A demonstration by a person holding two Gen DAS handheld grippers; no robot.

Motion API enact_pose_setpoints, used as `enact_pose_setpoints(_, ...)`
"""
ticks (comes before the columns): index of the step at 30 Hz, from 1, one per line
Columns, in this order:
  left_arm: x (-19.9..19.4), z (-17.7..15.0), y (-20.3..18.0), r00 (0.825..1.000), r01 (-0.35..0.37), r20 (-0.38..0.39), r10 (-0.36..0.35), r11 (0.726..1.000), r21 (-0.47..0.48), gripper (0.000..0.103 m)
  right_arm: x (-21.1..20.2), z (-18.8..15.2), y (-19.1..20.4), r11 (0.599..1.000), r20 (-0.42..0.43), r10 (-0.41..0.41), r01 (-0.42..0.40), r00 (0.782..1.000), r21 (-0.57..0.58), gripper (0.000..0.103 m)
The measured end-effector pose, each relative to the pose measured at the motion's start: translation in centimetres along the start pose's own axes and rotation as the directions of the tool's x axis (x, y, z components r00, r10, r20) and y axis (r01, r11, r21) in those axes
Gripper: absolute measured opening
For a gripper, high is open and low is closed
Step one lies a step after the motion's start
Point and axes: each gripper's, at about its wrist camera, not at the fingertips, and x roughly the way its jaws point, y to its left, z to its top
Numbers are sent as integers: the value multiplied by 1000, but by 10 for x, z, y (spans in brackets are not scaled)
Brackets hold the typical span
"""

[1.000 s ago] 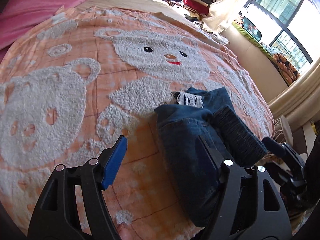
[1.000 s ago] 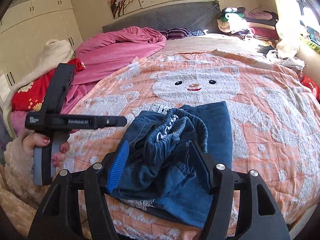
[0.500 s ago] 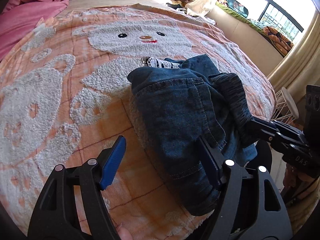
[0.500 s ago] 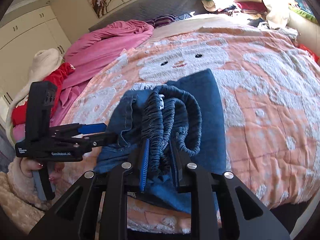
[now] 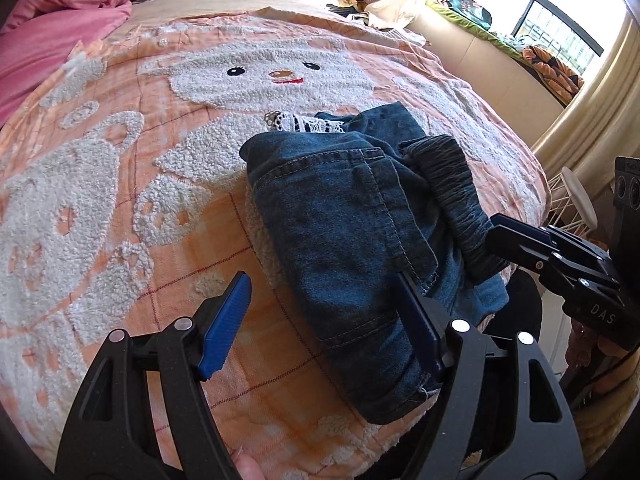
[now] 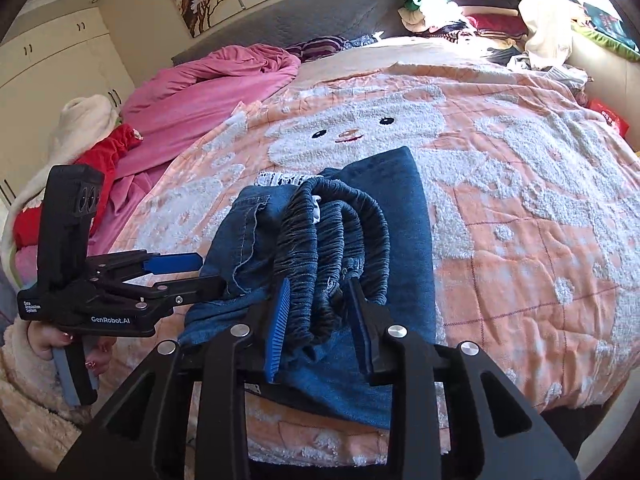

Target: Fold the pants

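Dark blue denim pants (image 5: 340,216) lie folded into a thick bundle on the bed's front edge, with white lace showing at their far end. In the left wrist view my left gripper (image 5: 322,284) is open. Its right finger (image 5: 416,320) sits over the bundle's near left side and its left pad over the blanket. My right gripper (image 6: 319,286) holds the bunched grey elastic waistband (image 6: 316,240) between its pads. Its jaws are opening, with fabric still filling the gap. It also shows as the right gripper (image 5: 500,228) at the waistband, and the left gripper (image 6: 210,270) at the pants' left edge.
An orange blanket with white fluffy bears (image 6: 520,184) covers the bed. Pink bedding (image 6: 208,92) and red and white clothes are heaped at the left, and stacked clothes (image 6: 460,16) at the headboard. A white wire stand (image 5: 576,204) and a window sill are on the right. A hand (image 6: 48,340) holds the left gripper.
My right gripper went from wide open around the pants to clamped on the bunched waistband, then eased a little. My left gripper slid toward the pants' left edge and rolled slightly.
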Motion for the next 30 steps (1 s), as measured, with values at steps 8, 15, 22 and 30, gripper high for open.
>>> enact_pose_setpoints(8,-3,-4,-6,1000,10,-3,-10,1000,11,68,-14,10,4,1000,43,-19,19,999,-19,36)
enact_pose_setpoints(15,0,-15,-8,1000,-12,-22,13,999,30,70,-4,15,14,996,23,-50,52,998,-72,42)
enact_pose_setpoints(22,-5,-29,5,1000,-12,-24,12,1000,8,76,-2,13,-2,998,-8,-60,60,998,-36,46)
enact_pose_setpoints(30,-36,-35,-26,999,6,39,-12,991,135,75,-1,35,-12,994,-11,-70,69,997,-86,61)
